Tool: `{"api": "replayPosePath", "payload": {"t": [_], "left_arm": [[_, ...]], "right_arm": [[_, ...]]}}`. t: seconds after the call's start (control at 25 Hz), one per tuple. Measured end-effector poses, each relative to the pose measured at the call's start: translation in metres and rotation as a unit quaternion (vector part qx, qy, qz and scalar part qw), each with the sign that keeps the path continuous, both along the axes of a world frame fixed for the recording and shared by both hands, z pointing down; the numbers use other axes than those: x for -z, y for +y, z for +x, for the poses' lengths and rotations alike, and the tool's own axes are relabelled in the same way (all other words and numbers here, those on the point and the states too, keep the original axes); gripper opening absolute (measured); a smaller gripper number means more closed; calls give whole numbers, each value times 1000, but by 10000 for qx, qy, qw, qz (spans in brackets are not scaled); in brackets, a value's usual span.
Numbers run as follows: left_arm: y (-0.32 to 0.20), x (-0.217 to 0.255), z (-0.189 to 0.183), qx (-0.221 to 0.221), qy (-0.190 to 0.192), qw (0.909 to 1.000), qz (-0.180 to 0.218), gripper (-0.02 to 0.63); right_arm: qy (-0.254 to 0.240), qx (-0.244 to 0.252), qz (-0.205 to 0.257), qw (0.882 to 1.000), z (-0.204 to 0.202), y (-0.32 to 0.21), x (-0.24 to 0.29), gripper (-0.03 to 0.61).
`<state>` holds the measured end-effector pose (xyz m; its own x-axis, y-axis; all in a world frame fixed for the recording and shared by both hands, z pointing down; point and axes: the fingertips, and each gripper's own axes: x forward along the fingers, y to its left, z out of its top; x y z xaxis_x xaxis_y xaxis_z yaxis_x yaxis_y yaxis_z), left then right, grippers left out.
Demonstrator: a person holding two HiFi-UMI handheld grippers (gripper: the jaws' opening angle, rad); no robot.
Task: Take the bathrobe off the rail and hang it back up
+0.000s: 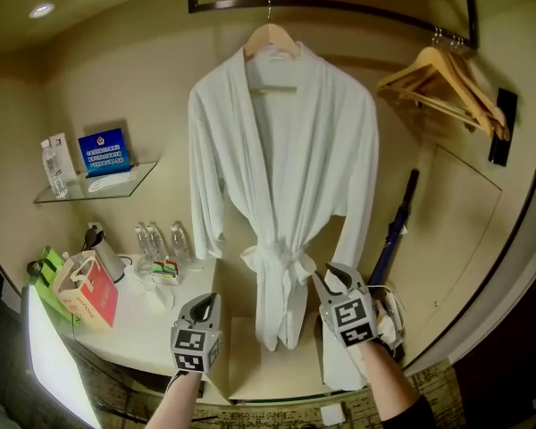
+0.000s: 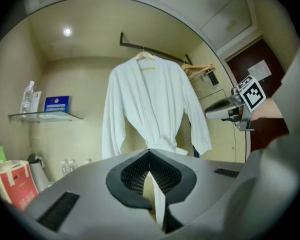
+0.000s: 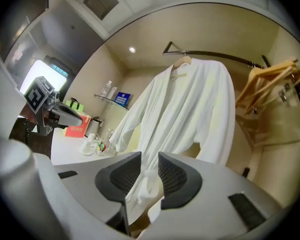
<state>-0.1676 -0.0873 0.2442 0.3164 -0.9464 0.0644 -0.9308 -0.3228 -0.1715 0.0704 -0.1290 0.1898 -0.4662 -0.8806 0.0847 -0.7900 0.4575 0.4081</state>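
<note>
A white bathrobe [image 1: 281,168] hangs on a wooden hanger [image 1: 270,38] from the dark rail [image 1: 339,7], its belt tied at the waist. Both grippers are held low in front of it and apart from it. My left gripper [image 1: 204,304] is below the robe's left sleeve, with its jaws shut and empty [image 2: 149,154]. At about belt height, my right gripper [image 1: 332,280] has a clear gap between its pads [image 3: 150,156]. Nothing is held there; the robe [image 3: 185,109] only shows beyond the gap. In each gripper view the other gripper shows at the side.
Spare wooden hangers [image 1: 447,83] hang at the rail's right end. A dark umbrella [image 1: 397,222] leans in the right corner. A glass shelf [image 1: 98,186] and a counter with a kettle [image 1: 103,253], water bottles [image 1: 161,239] and a red-and-white bag [image 1: 89,293] are at left.
</note>
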Motion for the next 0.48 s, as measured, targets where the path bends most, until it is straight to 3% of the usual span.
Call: {"api": "replayPosePath", "payload": {"t": [0.24,0.48], "left_arm": [[-60,58,52,-198,-106,9990,374,3],[-102,117,96,-250,-229,9963,796,3]], "right_arm": [[590,163,1144,9915,-5,-56,123,196],[997,75,2331,9673,-13,-81,239,275]]}}
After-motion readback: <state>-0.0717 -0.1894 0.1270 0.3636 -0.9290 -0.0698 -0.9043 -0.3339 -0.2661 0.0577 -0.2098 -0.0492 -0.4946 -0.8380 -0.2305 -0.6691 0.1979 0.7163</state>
